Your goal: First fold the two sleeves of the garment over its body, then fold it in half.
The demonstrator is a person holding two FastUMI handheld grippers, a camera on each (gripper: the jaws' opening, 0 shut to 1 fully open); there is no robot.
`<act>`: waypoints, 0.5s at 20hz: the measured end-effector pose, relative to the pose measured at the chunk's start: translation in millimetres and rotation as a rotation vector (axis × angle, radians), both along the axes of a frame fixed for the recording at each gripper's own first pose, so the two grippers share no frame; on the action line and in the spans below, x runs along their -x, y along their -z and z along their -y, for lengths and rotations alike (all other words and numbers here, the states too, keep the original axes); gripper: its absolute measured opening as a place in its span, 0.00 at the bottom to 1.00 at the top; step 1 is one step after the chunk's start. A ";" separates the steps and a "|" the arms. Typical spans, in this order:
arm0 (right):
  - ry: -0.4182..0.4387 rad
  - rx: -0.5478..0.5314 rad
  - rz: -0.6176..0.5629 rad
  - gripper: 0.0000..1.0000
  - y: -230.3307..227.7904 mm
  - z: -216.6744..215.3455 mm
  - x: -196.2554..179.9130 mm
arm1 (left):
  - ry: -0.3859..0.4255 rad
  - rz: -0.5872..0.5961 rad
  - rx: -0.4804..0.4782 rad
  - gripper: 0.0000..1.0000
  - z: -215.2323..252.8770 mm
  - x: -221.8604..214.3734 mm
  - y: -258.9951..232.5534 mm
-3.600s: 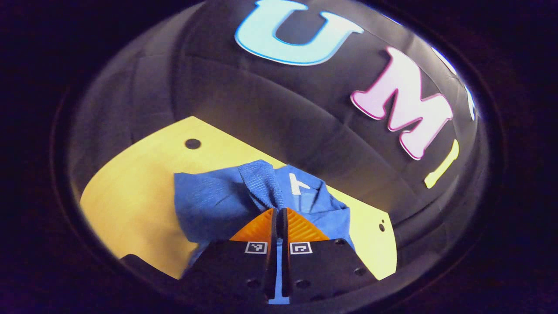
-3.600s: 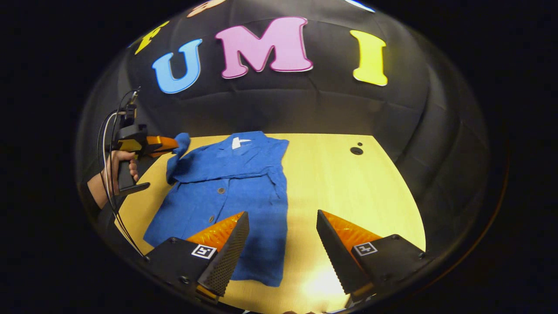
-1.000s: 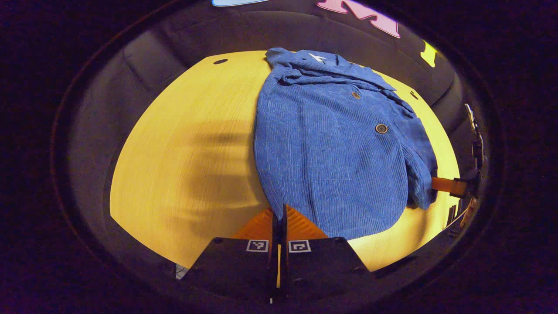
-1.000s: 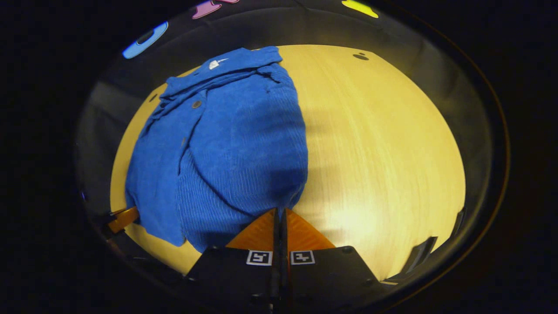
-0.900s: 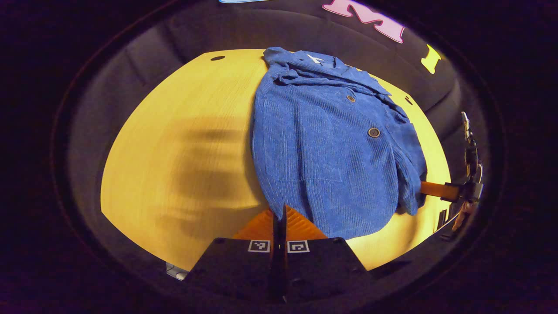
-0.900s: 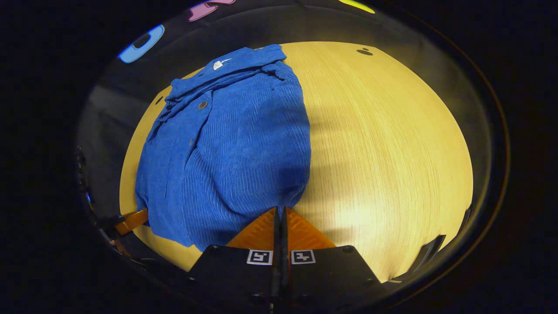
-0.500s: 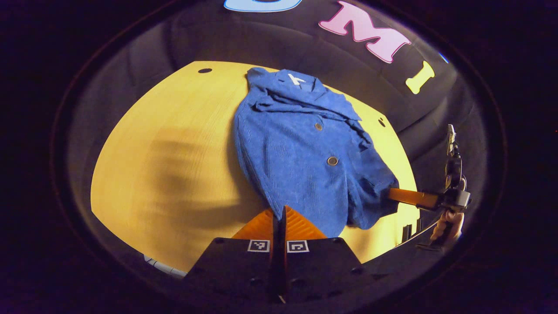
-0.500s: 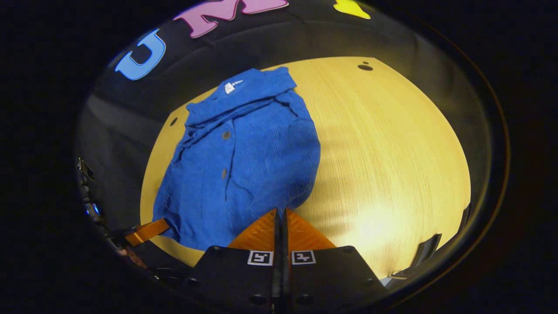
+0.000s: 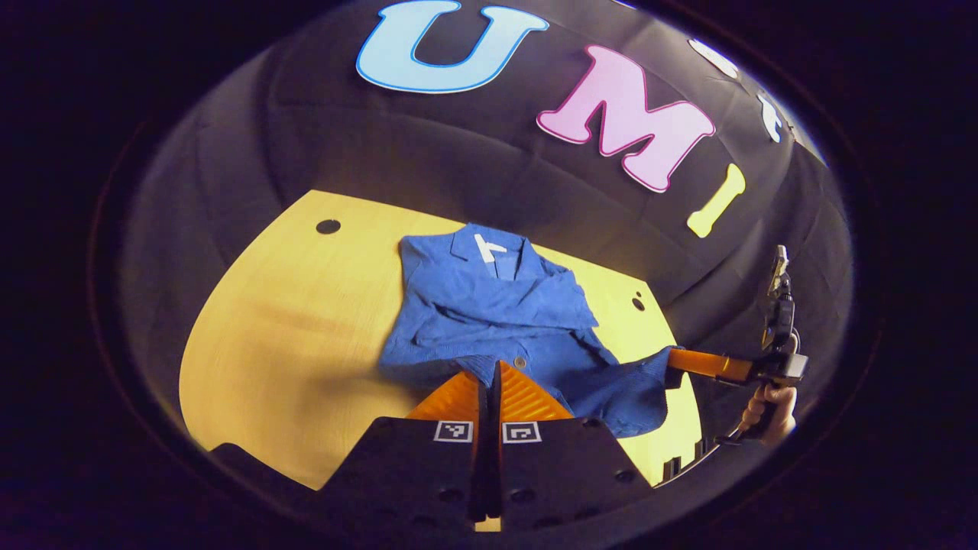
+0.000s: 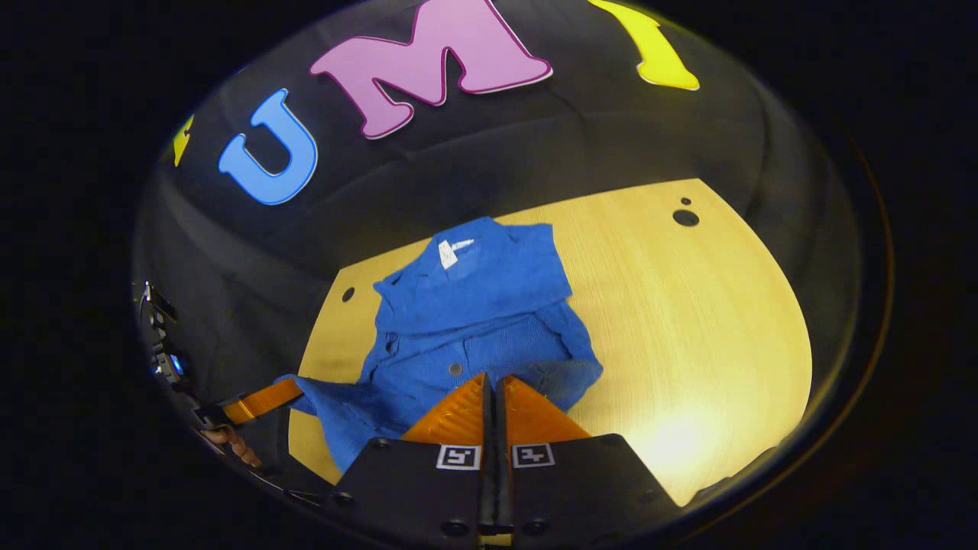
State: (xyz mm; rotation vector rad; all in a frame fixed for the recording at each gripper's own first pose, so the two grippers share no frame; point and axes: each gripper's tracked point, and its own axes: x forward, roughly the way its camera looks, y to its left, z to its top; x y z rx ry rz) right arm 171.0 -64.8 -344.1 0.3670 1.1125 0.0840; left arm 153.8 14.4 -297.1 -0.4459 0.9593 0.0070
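Hem lifted off table [image 9: 290, 328] since; jacket [image 9: 497, 313] bunched.

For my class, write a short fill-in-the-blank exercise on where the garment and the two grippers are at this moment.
1. The blue garment lies on a ____ table.
2. The left gripper and the right gripper each pinch the garment's near ____.
3. The white tag sits at the garment's ____.

Missing words: wooden; hem; collar

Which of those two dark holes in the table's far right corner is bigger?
The nearer hole; the tiny hole sits just behind it, toward the wall.
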 end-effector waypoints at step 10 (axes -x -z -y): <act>0.106 0.018 0.208 0.01 47.2 14.3 -198.0 | -0.082 0.264 -0.131 0.00 -74.9 -199.4 52.5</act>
